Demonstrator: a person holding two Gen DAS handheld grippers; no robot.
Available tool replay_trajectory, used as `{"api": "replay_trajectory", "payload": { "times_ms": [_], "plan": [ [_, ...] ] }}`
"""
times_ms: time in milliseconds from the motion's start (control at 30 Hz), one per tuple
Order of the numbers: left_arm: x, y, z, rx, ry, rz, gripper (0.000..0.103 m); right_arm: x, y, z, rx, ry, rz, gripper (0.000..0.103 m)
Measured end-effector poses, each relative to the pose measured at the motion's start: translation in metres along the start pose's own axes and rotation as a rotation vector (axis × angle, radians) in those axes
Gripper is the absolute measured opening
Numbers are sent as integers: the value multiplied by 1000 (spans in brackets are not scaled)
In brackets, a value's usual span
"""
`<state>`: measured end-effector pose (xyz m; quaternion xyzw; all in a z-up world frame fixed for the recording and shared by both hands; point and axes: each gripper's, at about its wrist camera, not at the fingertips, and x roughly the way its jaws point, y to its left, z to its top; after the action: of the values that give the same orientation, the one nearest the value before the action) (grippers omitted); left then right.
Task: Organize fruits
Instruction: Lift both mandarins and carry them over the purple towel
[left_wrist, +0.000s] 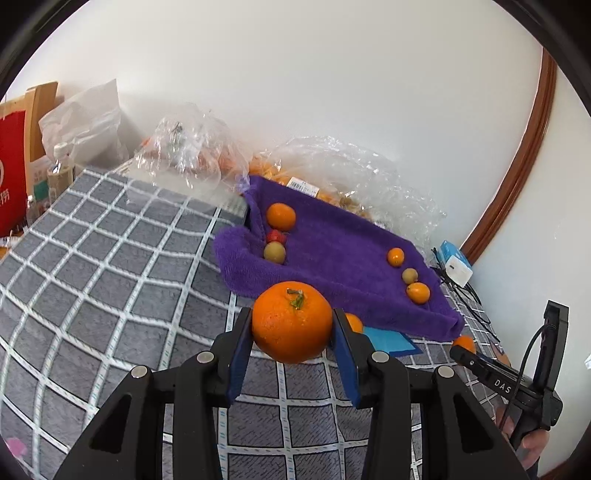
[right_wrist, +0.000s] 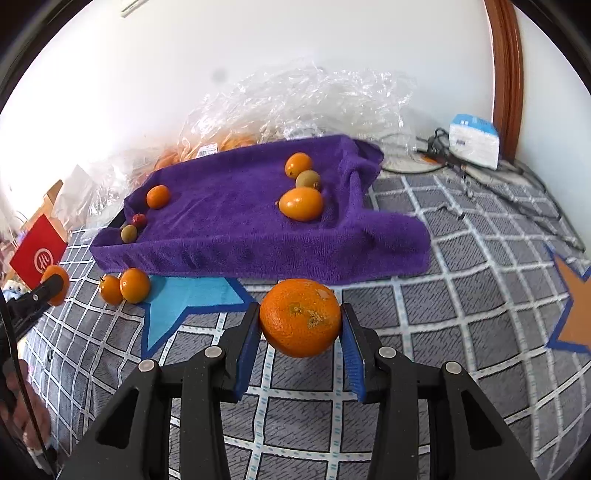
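My left gripper is shut on an orange with a green stem, held above the checked cloth just before the purple towel tray. My right gripper is shut on another orange, in front of the same purple towel tray. On the towel lie several small fruits: an orange, a red one, a green-brown one at the left, and two small oranges with a brownish fruit at the right.
Two small oranges lie on the checked cloth by a blue star patch. Crinkled clear plastic bags with more fruit sit behind the tray. A white-blue box and cables lie at the right; a red box at the left.
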<state>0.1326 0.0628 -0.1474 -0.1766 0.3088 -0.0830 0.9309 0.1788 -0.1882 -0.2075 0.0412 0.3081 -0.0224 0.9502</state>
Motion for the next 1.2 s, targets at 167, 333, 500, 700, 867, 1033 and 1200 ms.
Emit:
{"api": "replay_trajectory", "payload": {
  "times_ms": [167, 333, 500, 700, 867, 1033, 1200],
  "plan": [
    [-10, -11, 24, 58, -42, 22, 40, -8, 11, 24, -25, -44, -1, 42],
    [-4, -24, 55, 70, -46, 5, 40, -9, 25, 54, -61, -102, 29, 42],
    [16, -38, 79, 93, -68, 8, 40, -3, 32, 80, -67, -140, 39, 42],
    [58, -45, 90, 80, -45, 15, 40, 20, 25, 95, -17, -133, 38, 42],
    [87, -42, 81, 81, -12, 22, 40, 44, 18, 86, -2, -87, 39, 42],
    [109, -30, 68, 64, 35, 27, 40, 56, 13, 81, 6, -60, 32, 42],
    [117, -25, 64, 58, 54, 20, 40, 55, 11, 78, 11, -66, 43, 42]
  ]
}}
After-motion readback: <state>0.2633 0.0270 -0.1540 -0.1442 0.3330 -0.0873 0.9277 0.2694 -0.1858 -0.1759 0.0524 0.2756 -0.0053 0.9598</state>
